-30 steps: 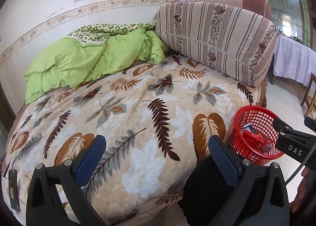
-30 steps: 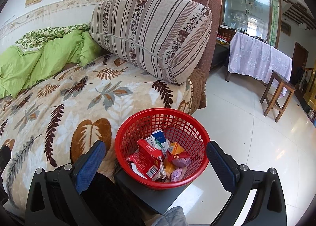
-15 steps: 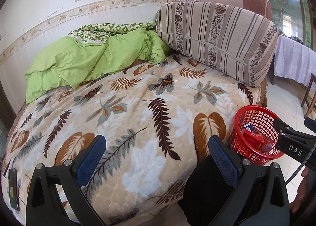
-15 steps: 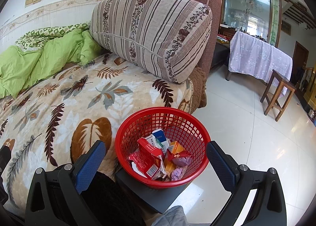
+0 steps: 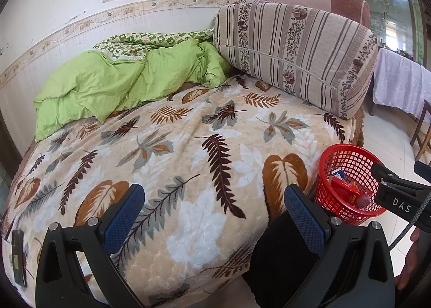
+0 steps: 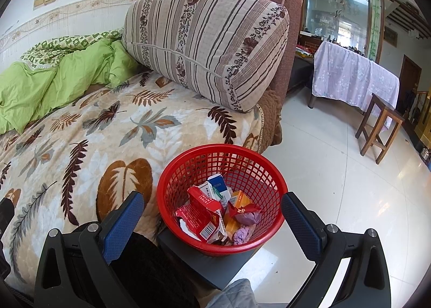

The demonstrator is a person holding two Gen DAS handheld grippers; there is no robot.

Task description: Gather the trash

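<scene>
Right gripper [image 6: 212, 216] spread wide, nothing pinched, hovering just above the red mesh basket [image 6: 272, 173]; the basket rim sits between its blue fingers [image 6: 122, 223]

Left gripper [image 5: 214, 213] also spread and empty, held over the near edge of the bed [image 5: 188, 151]; right gripper's body shows at the right edge of the left view [image 5: 398, 197]

Basket sits on a dark box [image 6: 212, 267] on the floor, touching the bed corner. Trash is in it: crumpled red carton [image 6: 200, 215], blue-and-white box [image 6: 219, 182], orange packet [image 6: 237, 200], purple wad [image 6: 243, 232]

Leaf-print blanket looks free of litter as far as I can see. Only a dark flat object [image 5: 17, 256] lies at the far left edge of the bed, can't tell what it is. Green duvet [image 5: 129, 79] and striped bolster [image 5: 291, 52] at the head end

Judgement: collection step is done or nearly done, both grippers free after a drop-off. Next move calls for a scan of bed and floor [image 6: 350, 200] for leftovers; if that dark object is trash, left gripper is nearer, needs a low flat pinch off soft fabric without snagging the blanket
</scene>
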